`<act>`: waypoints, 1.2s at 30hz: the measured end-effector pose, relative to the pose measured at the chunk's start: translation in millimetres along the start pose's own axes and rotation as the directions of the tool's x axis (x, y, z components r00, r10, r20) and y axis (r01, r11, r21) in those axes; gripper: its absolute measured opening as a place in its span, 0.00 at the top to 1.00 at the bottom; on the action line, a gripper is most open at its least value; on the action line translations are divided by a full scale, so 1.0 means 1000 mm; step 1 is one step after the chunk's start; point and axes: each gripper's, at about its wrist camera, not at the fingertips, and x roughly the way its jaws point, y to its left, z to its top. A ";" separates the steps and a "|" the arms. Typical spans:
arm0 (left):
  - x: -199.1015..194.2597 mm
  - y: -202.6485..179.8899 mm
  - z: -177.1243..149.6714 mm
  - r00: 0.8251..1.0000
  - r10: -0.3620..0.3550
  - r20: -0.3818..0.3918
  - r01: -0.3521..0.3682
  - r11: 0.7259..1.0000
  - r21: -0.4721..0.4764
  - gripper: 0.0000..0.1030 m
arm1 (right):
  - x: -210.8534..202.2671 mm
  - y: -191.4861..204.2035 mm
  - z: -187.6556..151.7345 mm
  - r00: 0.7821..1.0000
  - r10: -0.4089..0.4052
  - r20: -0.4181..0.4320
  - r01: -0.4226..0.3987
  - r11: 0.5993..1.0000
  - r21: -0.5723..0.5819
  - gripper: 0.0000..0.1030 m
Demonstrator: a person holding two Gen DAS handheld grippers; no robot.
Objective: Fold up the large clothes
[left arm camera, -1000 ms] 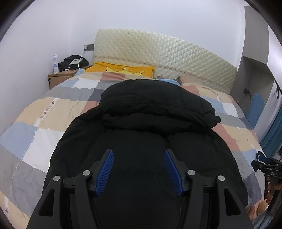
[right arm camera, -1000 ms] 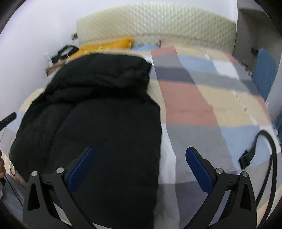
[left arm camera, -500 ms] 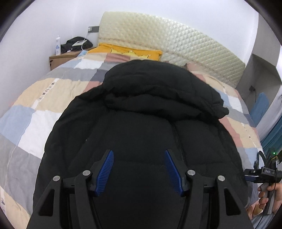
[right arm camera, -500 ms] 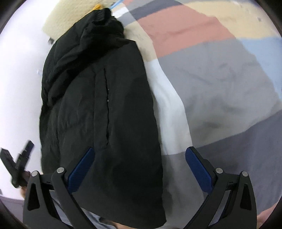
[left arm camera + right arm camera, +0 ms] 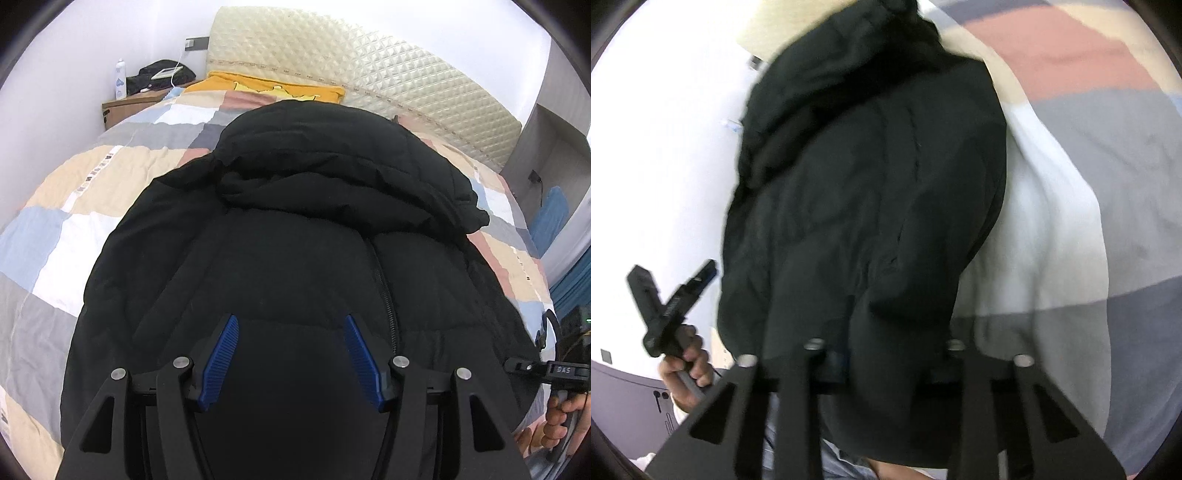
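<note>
A black hooded puffer jacket [image 5: 314, 229] lies front up on the bed, hood toward the headboard. My left gripper [image 5: 291, 354] hovers over its lower middle, blue pads apart with nothing pinched between them. My right gripper [image 5: 886, 362] is at the jacket's [image 5: 868, 184] near right edge. Its jaws are closing and a bunched fold of black fabric between them hides most of the pads. In the left wrist view, the right gripper [image 5: 532, 367] and the hand holding it show at the far right. The right wrist view shows the left gripper [image 5: 701, 275] at the left.
A patchwork duvet [image 5: 74, 221] covers the bed, with a yellow pillow [image 5: 273, 86] and a quilted headboard [image 5: 369, 74] at the far end. A nightstand [image 5: 125, 107] with a bottle [image 5: 120, 79] stands at the back left. A blue curtain [image 5: 569, 291] hangs on the right.
My right gripper dropped and rolled onto the jacket's near right edge, and its wide jaws came together around the fabric. The left gripper sank a little over the jacket at the same width.
</note>
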 end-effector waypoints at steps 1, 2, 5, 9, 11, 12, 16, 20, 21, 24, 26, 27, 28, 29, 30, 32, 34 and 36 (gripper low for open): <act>0.001 0.001 0.000 1.000 -0.006 -0.008 0.006 1.000 -0.006 0.42 | -0.005 0.005 0.000 0.999 0.018 0.032 -0.017 1.000 -0.008 0.83; 0.003 0.001 0.000 1.000 -0.014 -0.014 0.014 1.000 -0.012 0.42 | -0.015 0.005 -0.002 0.997 0.037 0.066 -0.036 0.999 -0.004 0.87; 0.006 0.004 0.000 0.999 -0.039 -0.031 0.038 0.999 -0.031 0.42 | -0.032 0.015 -0.008 0.983 0.068 0.171 -0.066 0.998 -0.019 0.90; 0.010 0.008 -0.002 0.998 -0.049 -0.048 0.046 0.997 -0.056 0.42 | -0.049 0.020 -0.014 0.969 0.073 0.237 -0.067 0.997 -0.034 0.91; 0.011 0.011 -0.003 0.997 -0.052 -0.056 0.048 0.996 -0.070 0.42 | -0.051 0.017 -0.013 0.968 0.080 0.238 -0.079 0.997 -0.015 0.91; 0.011 0.014 -0.002 0.997 -0.052 -0.059 0.047 0.996 -0.077 0.42 | -0.050 0.015 -0.013 0.969 0.081 0.233 -0.081 0.997 -0.008 0.91; 0.010 0.023 -0.005 0.996 -0.038 -0.083 0.030 0.995 -0.097 0.42 | -0.048 0.014 -0.012 0.970 0.084 0.227 -0.086 0.996 -0.004 0.92; 0.008 0.038 -0.007 0.994 -0.029 -0.108 0.015 0.992 -0.129 0.42 | -0.050 0.009 -0.014 0.971 0.081 0.226 -0.084 0.996 0.002 0.92; 0.007 0.042 -0.007 0.993 -0.030 -0.112 0.013 0.990 -0.143 0.42 | -0.050 0.009 -0.014 0.971 0.082 0.226 -0.085 0.996 0.002 0.92; 0.005 0.058 -0.007 0.990 -0.045 -0.137 0.018 0.982 -0.187 0.42 | -0.050 0.008 -0.014 0.971 0.081 0.223 -0.086 0.996 0.012 0.92; 0.004 0.069 -0.004 0.983 -0.076 -0.167 0.041 0.978 -0.205 0.42 | -0.049 0.006 -0.015 0.973 0.076 0.218 -0.083 0.996 0.021 0.92; 0.004 0.075 -0.002 0.974 -0.122 -0.193 0.080 0.974 -0.212 0.42 | -0.048 0.006 -0.015 0.974 0.075 0.215 -0.082 0.996 0.025 0.92; 0.005 0.081 0.001 0.961 -0.172 -0.215 0.123 0.966 -0.226 0.41 | -0.048 0.004 -0.015 0.975 0.075 0.210 -0.083 0.996 0.027 0.92; 0.005 0.092 0.003 0.943 -0.231 -0.239 0.167 0.950 -0.263 0.41 | -0.048 0.003 -0.015 0.976 0.075 0.206 -0.083 0.996 0.031 0.92; 0.004 0.102 0.004 0.932 -0.262 -0.249 0.184 0.937 -0.297 0.41 | -0.047 0.002 -0.015 0.976 0.075 0.203 -0.083 0.996 0.034 0.92; 0.003 0.125 0.006 0.914 -0.285 -0.288 0.176 0.919 -0.352 0.34 | -0.046 0.000 -0.015 0.977 0.083 0.195 -0.093 0.995 0.041 0.92; 0.001 0.147 0.007 0.909 -0.263 -0.323 0.144 0.926 -0.349 0.30 | -0.045 -0.001 -0.014 0.978 0.091 0.189 -0.103 0.993 0.051 0.92; 0.000 0.166 0.006 0.912 -0.222 -0.346 0.097 0.935 -0.342 0.28 | -0.045 -0.002 -0.015 0.978 0.096 0.185 -0.108 0.992 0.058 0.92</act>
